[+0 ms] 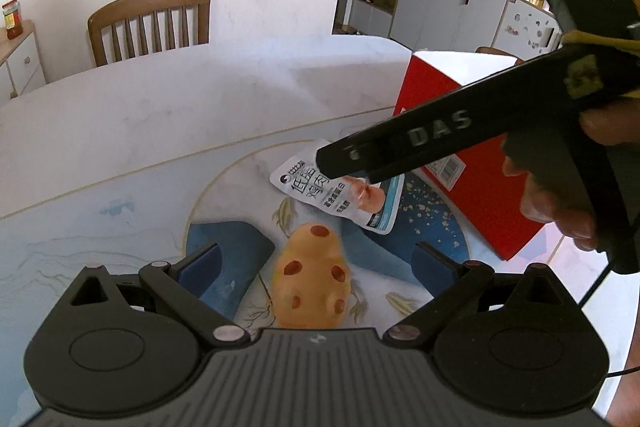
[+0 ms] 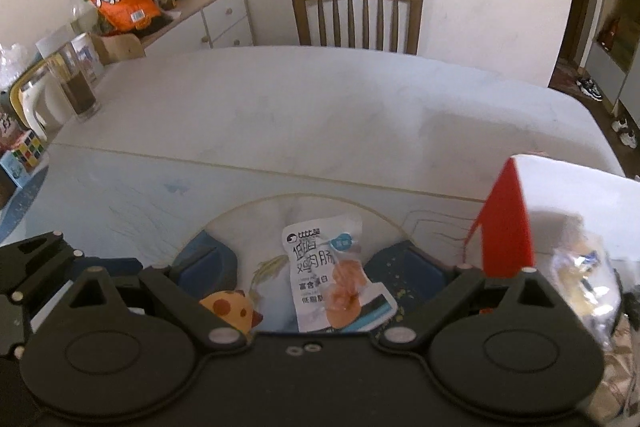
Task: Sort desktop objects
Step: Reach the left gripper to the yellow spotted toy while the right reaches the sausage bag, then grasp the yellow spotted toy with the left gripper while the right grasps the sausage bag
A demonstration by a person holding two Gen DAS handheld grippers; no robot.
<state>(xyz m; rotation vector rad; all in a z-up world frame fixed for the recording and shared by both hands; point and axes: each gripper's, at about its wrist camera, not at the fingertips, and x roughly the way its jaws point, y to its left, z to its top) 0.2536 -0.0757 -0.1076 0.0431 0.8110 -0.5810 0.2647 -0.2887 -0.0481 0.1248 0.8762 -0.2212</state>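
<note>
My left tool is spread wide, the orange spotted rubber toy lying between its fingers on the tabletop. My right tool is spread too, over the white printed snack packet; a red cardboard box stands just right.
</note>
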